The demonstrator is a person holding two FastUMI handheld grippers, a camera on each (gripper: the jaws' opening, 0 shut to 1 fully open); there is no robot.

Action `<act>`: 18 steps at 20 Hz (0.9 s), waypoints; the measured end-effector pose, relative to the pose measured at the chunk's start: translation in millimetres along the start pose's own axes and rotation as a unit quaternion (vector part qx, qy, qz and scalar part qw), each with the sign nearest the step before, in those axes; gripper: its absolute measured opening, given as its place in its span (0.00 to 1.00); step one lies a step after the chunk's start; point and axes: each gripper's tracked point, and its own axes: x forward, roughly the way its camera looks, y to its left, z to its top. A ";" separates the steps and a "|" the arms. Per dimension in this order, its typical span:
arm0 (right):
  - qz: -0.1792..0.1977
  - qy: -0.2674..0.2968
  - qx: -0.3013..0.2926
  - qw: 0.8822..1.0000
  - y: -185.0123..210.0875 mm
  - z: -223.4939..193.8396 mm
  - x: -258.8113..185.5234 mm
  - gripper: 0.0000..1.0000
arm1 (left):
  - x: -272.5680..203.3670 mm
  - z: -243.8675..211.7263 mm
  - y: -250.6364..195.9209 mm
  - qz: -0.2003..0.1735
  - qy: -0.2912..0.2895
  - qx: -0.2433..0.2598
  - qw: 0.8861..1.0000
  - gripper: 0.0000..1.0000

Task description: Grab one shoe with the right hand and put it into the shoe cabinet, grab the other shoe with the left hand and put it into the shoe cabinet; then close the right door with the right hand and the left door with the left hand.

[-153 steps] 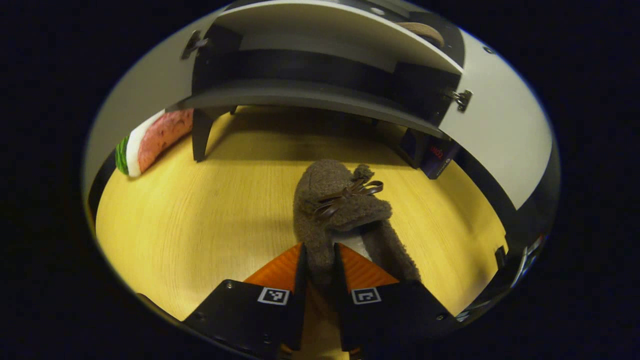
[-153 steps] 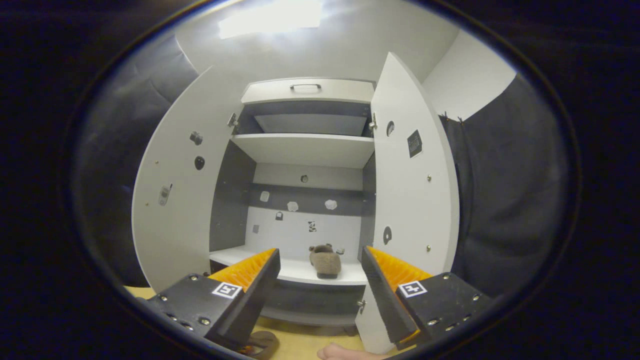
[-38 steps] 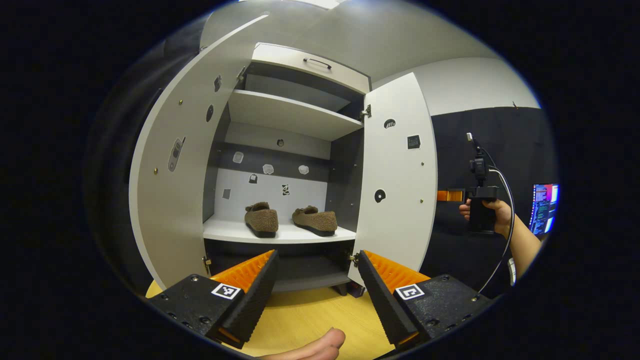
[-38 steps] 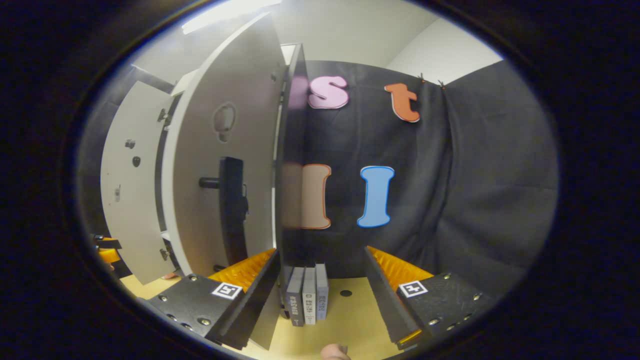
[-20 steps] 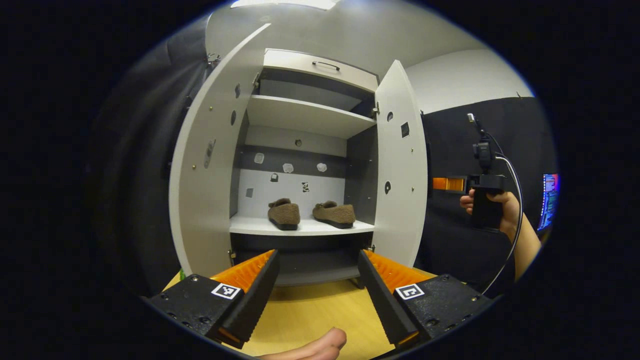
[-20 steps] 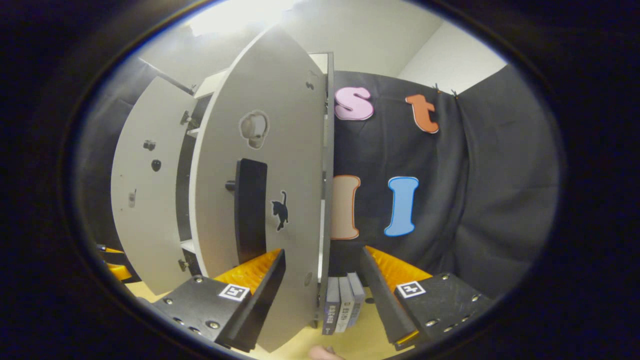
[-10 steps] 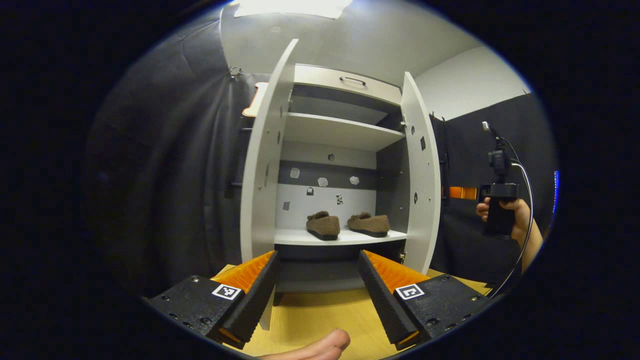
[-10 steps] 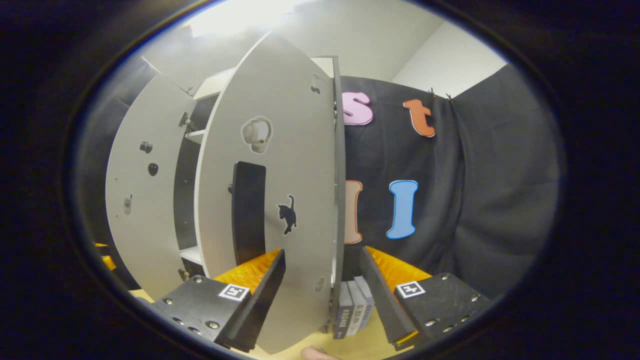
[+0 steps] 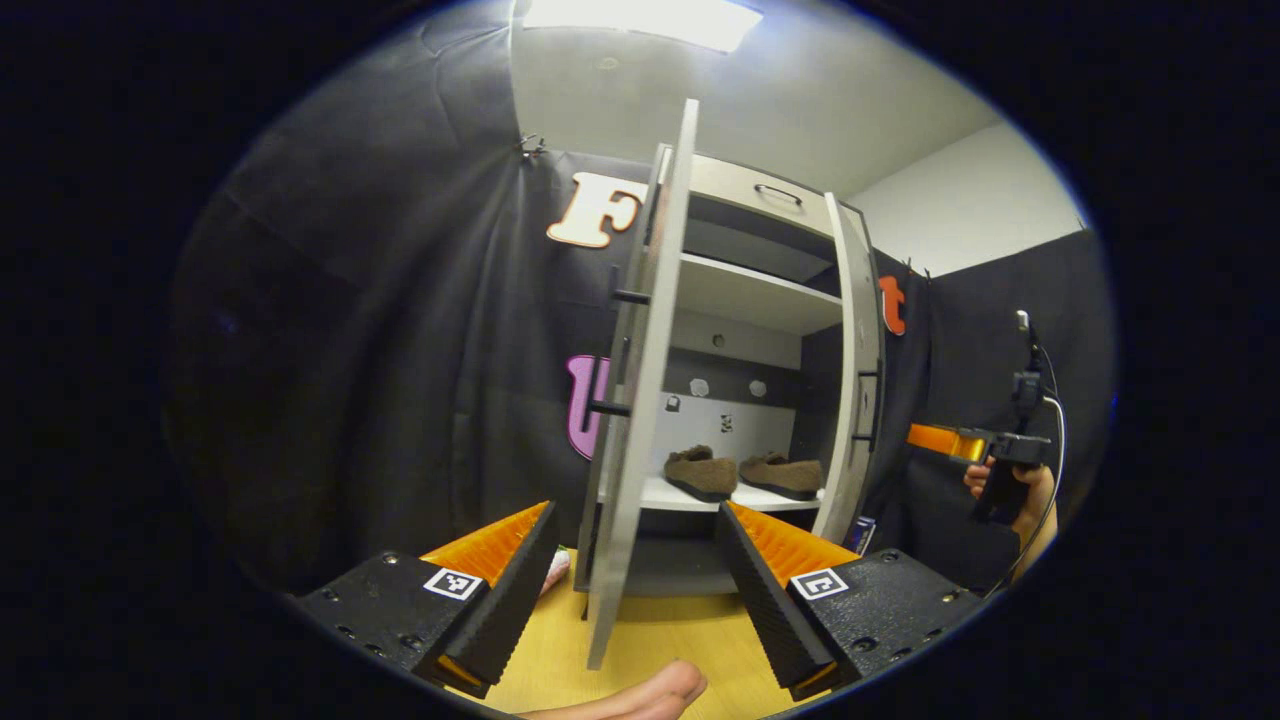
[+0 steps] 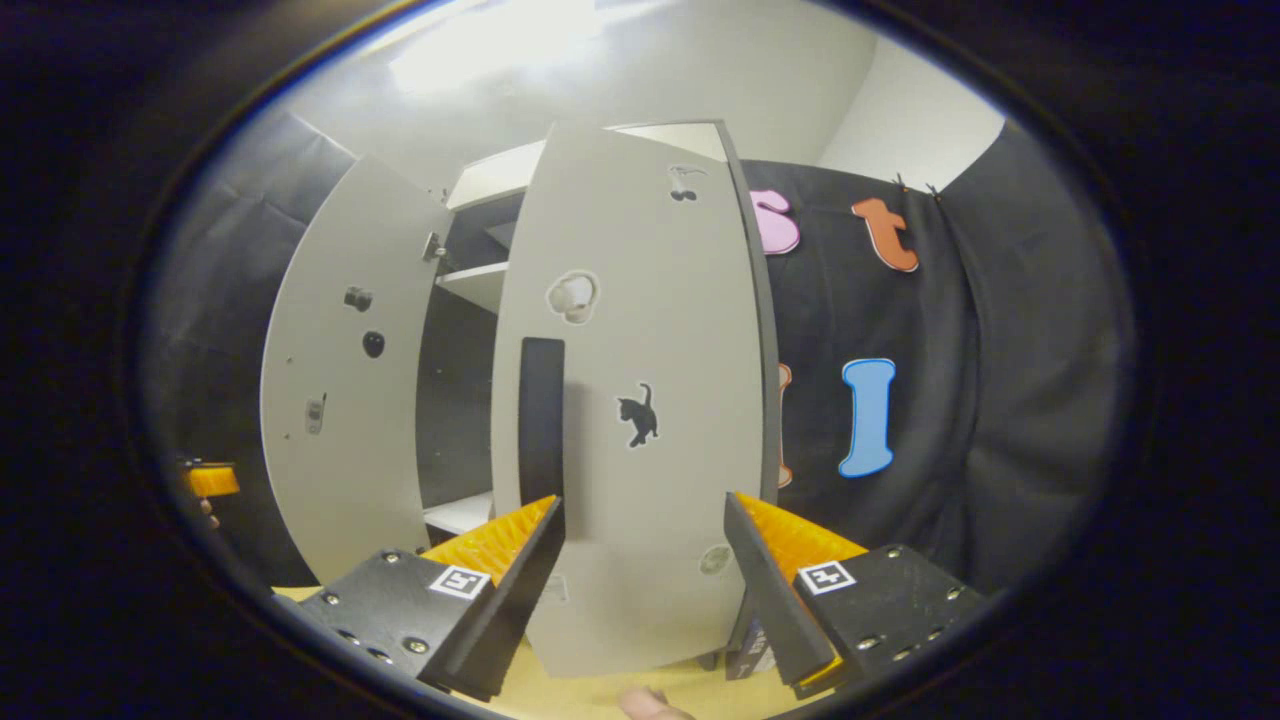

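Note:
Two brown fuzzy shoes [image 9: 703, 472] [image 9: 783, 474] stand side by side on the white lower shelf [image 9: 668, 496] of the shoe cabinet. The left door [image 9: 640, 380] is edge-on right in front of my open left gripper [image 9: 633, 517], its lower edge between the fingers without touching them. The right door [image 9: 858, 380] stands partly swung in. In the right gripper view the right door's outer face [image 10: 650, 330] with its black handle [image 10: 541, 420] sits just ahead of my open right gripper [image 10: 643, 503]. The left door's inner face [image 10: 340, 380] is beyond it.
The floor is yellow wood [image 9: 660, 640]. A hand [image 9: 1005, 490] holds the right gripper [image 9: 940, 440] at the right of the left gripper view. A few books [image 10: 750, 640] stand by the cabinet's right foot. A pink cushion [image 9: 553, 572] peeks out behind the left door.
The right door has swung further toward the cabinet, and its outer face now squarely faces the right gripper. The left gripper has moved left until the left door shows edge-on.

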 end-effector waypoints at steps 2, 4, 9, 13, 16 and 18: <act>0.018 0.001 0.003 1.000 15.4 -10.1 -6.0 0.98 | 3.7 11.6 27.6 0.022 -0.015 0.001 1.000 0.93; 0.026 0.015 -0.004 1.000 25.0 -23.5 -12.1 0.96 | 6.4 21.7 49.0 0.042 -0.031 0.017 0.999 0.93; 0.028 0.019 -0.010 0.999 42.0 -41.1 -35.7 0.96 | 25.6 35.7 93.0 0.073 -0.039 0.041 0.996 0.92; 0.025 0.015 -0.008 1.000 52.1 -58.3 -73.9 0.96 | 49.6 38.1 102.1 0.052 -0.016 0.026 0.998 0.96; 0.037 0.008 -0.026 0.999 67.6 -76.7 -105.3 0.96 | 74.3 28.0 108.2 0.048 0.021 0.021 0.998 0.93; 0.034 0.005 -0.020 0.999 72.0 -85.6 -128.3 0.96 | 93.0 31.5 106.7 0.047 0.032 0.049 0.997 0.93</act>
